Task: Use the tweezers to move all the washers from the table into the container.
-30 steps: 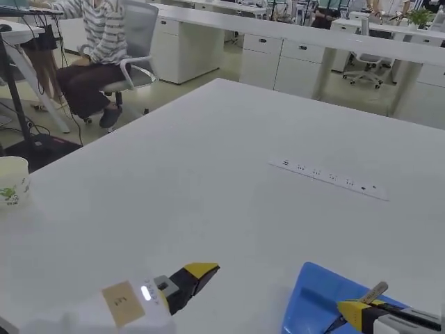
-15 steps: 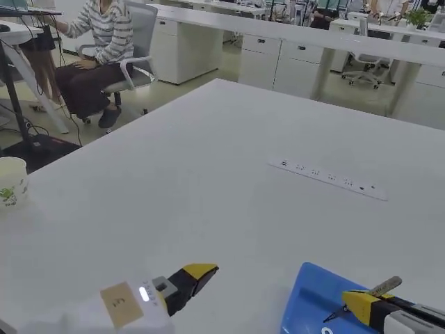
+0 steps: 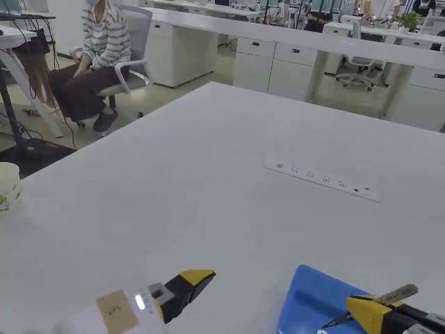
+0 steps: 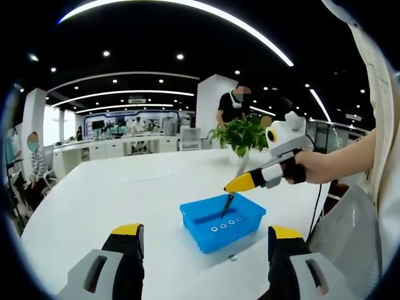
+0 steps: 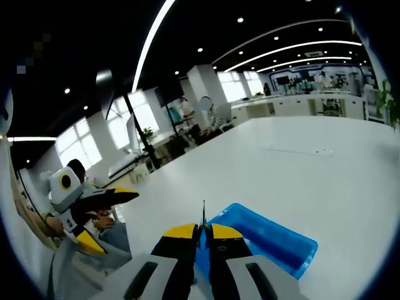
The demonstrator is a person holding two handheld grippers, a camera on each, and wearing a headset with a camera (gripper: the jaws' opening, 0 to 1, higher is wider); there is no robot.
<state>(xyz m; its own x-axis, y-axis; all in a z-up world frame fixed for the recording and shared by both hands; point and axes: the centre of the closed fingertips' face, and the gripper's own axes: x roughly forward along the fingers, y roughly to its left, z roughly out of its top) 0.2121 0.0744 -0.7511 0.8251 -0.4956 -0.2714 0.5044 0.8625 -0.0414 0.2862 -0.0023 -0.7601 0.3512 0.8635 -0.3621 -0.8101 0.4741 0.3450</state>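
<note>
1. Right hand-held gripper (image 5: 201, 232) clamped tight on the tweezers (image 4: 229, 203), with no gap between the jaws. Long axis of the tweezers steeply tilted, tips down inside the container (image 4: 206, 217).
2. Four washers (image 4: 223, 225) in a short row on the blue floor of the container, just beside the tweezer tips.
3. One loose washer (image 4: 232, 257), too small to read as more than a ring, flat on the worktop (image 3: 208, 181). Just outside the container's near wall, on the side facing the left hand-held gripper (image 4: 206, 232).
4. Crux of the coming move, as judged: from the tweezer tips, up over that wall and down on the far side of it. Needs clearing the rim first, then pinching a thin ring lying flat.
5. Left hand-held gripper spread wide and empty, low over the worktop, apart from the container. Faces the loose washer but carries no tool, so probably a job for the right.
6. Worktop white, smooth and plain. Power strip (image 3: 323, 179) set into it further out, paper cup (image 3: 7, 184) at the left edge.
7. Open office around: rows of white desks, a seated person (image 3: 97, 56), and a potted plant (image 4: 240, 134) with a standing person behind it.
</note>
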